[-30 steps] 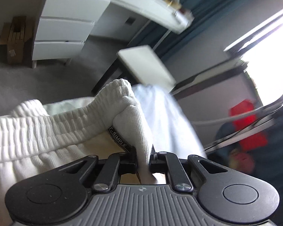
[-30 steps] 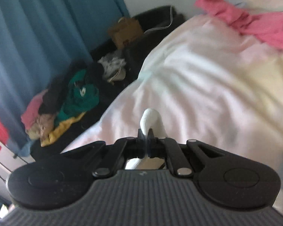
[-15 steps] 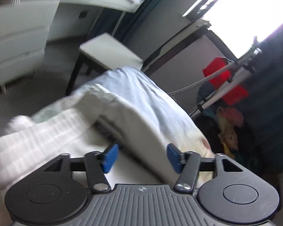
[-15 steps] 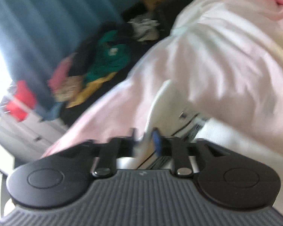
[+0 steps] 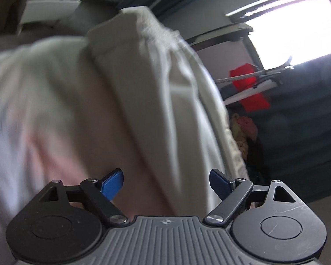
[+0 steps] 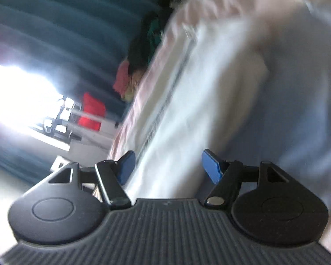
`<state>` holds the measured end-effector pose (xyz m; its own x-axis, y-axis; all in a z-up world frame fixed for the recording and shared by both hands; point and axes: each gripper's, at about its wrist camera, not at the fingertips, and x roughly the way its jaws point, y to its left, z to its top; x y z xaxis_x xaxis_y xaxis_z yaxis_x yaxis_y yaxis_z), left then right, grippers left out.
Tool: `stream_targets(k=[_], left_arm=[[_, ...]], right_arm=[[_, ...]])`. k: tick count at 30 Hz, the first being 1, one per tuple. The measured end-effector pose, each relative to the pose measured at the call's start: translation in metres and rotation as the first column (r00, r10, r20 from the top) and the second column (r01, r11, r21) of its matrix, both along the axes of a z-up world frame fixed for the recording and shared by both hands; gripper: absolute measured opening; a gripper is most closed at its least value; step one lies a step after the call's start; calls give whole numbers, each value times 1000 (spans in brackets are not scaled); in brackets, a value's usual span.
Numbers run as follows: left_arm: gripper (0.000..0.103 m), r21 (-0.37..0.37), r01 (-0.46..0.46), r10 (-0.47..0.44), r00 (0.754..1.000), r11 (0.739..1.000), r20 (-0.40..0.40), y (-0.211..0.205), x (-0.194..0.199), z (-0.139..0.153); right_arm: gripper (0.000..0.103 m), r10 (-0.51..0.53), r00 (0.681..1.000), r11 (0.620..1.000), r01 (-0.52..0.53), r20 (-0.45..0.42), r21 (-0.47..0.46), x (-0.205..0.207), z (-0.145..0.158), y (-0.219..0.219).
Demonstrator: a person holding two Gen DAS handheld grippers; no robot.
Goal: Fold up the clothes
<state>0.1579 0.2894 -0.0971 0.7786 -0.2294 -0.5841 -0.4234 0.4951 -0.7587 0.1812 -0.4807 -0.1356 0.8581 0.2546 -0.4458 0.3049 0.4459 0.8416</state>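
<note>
A white garment [image 5: 143,84] with a ribbed, gathered waistband lies folded on the pale bed cover, filling the middle of the left wrist view. My left gripper [image 5: 166,184] hangs just over it, jaws opening wide, blue pads clear of the cloth. In the blurred right wrist view the same white garment [image 6: 200,92] runs up from between the fingers. My right gripper [image 6: 168,169] is low over it with its jaws opening; the cloth lies beneath the gap and the pads do not press on it.
The pale pink bed cover [image 5: 28,114] spreads left. Teal curtains [image 6: 61,22], a bright window [image 5: 298,31], a red item [image 5: 251,88] on a rack and a heap of mixed clothes [image 6: 139,61] lie beyond the bed edge. White drawers [image 5: 53,6] stand behind.
Both grippers were shut on the white garment a second ago; both have let go and opened. Both hands swung sideways and sank a little, and the garment now lies on the bed.
</note>
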Motion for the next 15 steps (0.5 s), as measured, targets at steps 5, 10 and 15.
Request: stream_targets(k=[5, 10, 15], left_arm=[[86, 0, -64, 64, 996, 998, 55, -5, 16, -15], [81, 10, -270, 266, 956, 963, 125, 3, 31, -26], [63, 84, -449, 431, 887, 890, 168, 10, 44, -32]], right_arm=[[70, -8, 998, 996, 14, -69, 83, 10, -30, 9], [67, -102, 995, 990, 102, -2, 94, 28, -43, 5], [61, -234, 971, 961, 224, 46, 164, 38, -53, -22]])
